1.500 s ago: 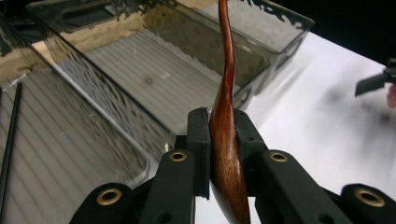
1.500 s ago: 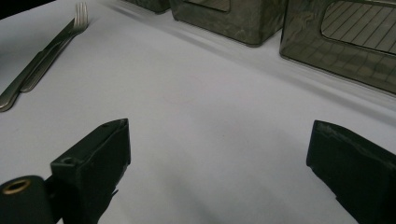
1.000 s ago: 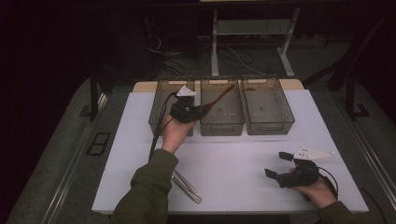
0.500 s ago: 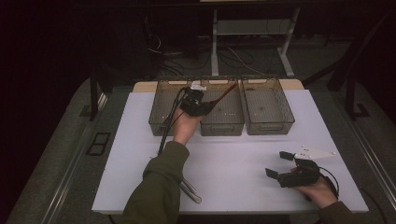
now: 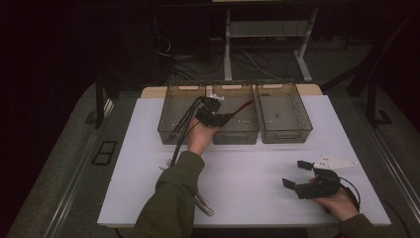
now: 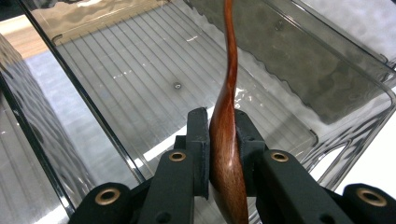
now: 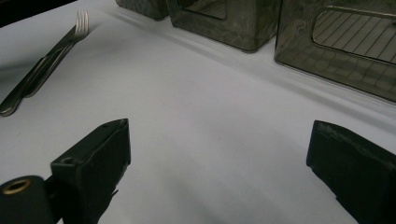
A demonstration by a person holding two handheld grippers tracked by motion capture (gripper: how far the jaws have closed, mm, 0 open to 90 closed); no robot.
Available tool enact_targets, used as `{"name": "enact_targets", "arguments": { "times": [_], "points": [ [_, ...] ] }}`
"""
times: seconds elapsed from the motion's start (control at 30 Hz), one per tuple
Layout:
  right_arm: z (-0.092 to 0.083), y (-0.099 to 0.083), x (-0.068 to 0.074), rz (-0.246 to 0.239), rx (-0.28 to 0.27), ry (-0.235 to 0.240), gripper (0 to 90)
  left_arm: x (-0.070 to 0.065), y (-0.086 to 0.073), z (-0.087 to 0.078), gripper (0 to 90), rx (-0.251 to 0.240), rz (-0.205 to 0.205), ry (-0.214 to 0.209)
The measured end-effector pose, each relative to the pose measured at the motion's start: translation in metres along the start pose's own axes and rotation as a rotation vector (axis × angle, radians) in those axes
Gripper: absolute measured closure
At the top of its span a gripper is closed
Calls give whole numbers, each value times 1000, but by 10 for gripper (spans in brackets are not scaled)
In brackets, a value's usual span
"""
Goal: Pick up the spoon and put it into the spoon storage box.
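Near edge, right: right gripper (image 5: 298, 174) rests on the white table (image 5: 257, 173) w/ jaws wide apart, nothing between them; right gripper view has bare table ahead and a fork (image 7: 49, 56) lying far left. In the high view that cutlery (image 5: 200, 201) sits at the near edge, left of centre, partly under the sleeve.

Mid table: left arm reaches far, to the row of three clear bins (image 5: 285, 111).

Left gripper (image 6: 223, 154) is clamped on a wooden spoon (image 6: 226, 140), pads on both sides of the wider lower part; its jaws have just eased a touch wider, yet the spoon sits pinched between them. The stem rises away over the ribbed floor of the middle bin (image 6: 140, 84). High view: spoon (image 5: 238, 110) slants right over that bin, held above it, not resting as far as can be told.

Handling, as a judgement: light, stiff, polished wood, so prob. a bit slippery and apt to pivot in a two-pad grip. Not fragile. Best hold is the flatter, wider part near the bowel end's neck, as now; the thin curved stem would roll. Bin walls are hard plastic, so a short drop should do no harm.
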State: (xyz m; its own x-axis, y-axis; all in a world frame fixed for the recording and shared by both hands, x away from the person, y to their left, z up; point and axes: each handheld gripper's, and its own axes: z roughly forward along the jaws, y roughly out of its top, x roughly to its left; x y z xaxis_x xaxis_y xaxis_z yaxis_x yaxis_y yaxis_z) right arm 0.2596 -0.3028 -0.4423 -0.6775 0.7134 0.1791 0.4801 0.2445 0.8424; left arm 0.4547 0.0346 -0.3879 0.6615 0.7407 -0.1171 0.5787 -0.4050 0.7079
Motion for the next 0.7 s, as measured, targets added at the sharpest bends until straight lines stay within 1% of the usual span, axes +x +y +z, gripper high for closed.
{"name": "enact_targets", "arguments": {
  "times": [0.07,0.1,0.17,0.2,0.37,0.47,0.5,0.57,0.6,0.63,0.67,0.7],
  "points": [
    [0,0,0,0,0,0,57,0,1,-1,703,-6,-4,3],
    [0,0,0,0,0,0,57,0,1,-2,683,-9,1,-2],
    [0,0,0,-3,-1,0,57,0,1,-3,657,-24,-7,-3],
    [0,0,0,-3,-1,0,57,0,1,-4,641,-31,-2,-11],
    [0,0,0,2,1,-1,57,-2,3,-13,583,-49,37,-32],
    [0,0,0,4,2,-4,57,-5,3,-20,542,-72,50,-63],
    [0,0,0,5,3,-5,57,-6,3,-22,523,-76,63,-72],
    [0,0,0,6,4,-6,57,-9,2,-27,503,-87,79,-86],
    [1,0,0,4,4,-6,57,-11,1,-30,492,-98,76,-96],
    [1,0,0,5,5,-8,57,-11,0,-33,485,-96,94,-103],
    [1,0,0,4,5,-8,57,-12,-1,-35,472,-100,92,-109],
    [1,0,0,4,5,-6,57,-12,-2,-37,455,-96,107,-116]
  ]
}}
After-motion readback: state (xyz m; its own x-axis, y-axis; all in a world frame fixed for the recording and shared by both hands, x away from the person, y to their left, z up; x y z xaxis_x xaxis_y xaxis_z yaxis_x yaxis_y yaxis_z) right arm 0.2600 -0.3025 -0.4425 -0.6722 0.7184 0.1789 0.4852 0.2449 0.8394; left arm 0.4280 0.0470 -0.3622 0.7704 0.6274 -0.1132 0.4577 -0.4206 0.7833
